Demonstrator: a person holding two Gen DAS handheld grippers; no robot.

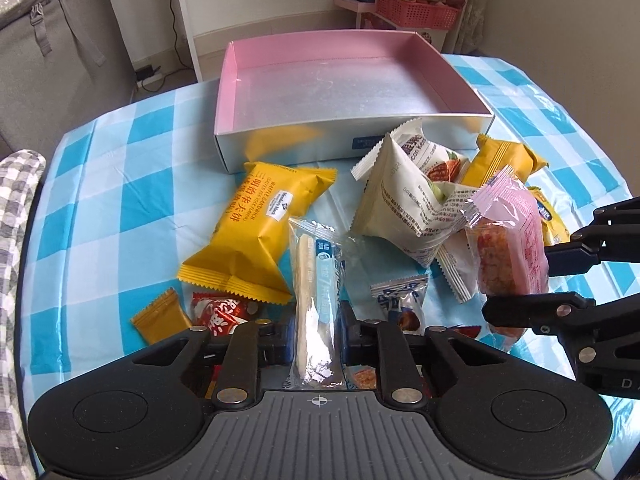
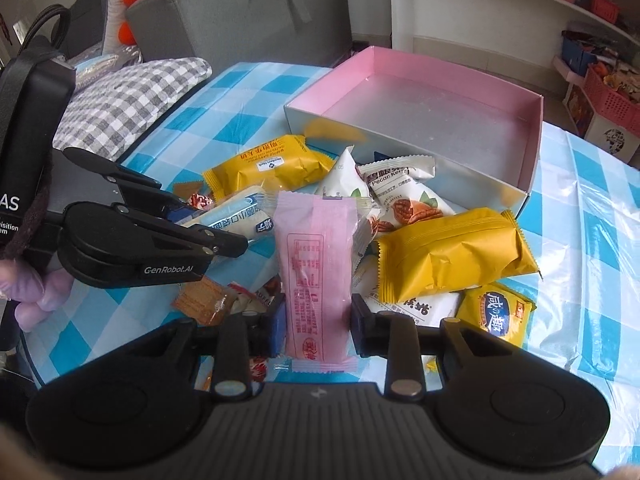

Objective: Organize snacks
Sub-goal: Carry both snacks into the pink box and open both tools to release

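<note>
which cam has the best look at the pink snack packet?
Right wrist: the pink snack packet stands front-on between the right gripper fingers, label legible. The left wrist view shows the packet only at its right edge, side-on.

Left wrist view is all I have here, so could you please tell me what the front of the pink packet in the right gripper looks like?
Observer: The pink packet shows a pink face with a box of red print, held upright in the right gripper.
Operator: Thank you. Is anything lying to its right that I cannot see?
Observer: Yes, a yellow packet with blue lettering lies on the tablecloth, partly under a white packet.
Operator: And does my left gripper have its packet?
Observer: From the right wrist view, the left gripper is shut on the clear blue-and-white packet.
</note>
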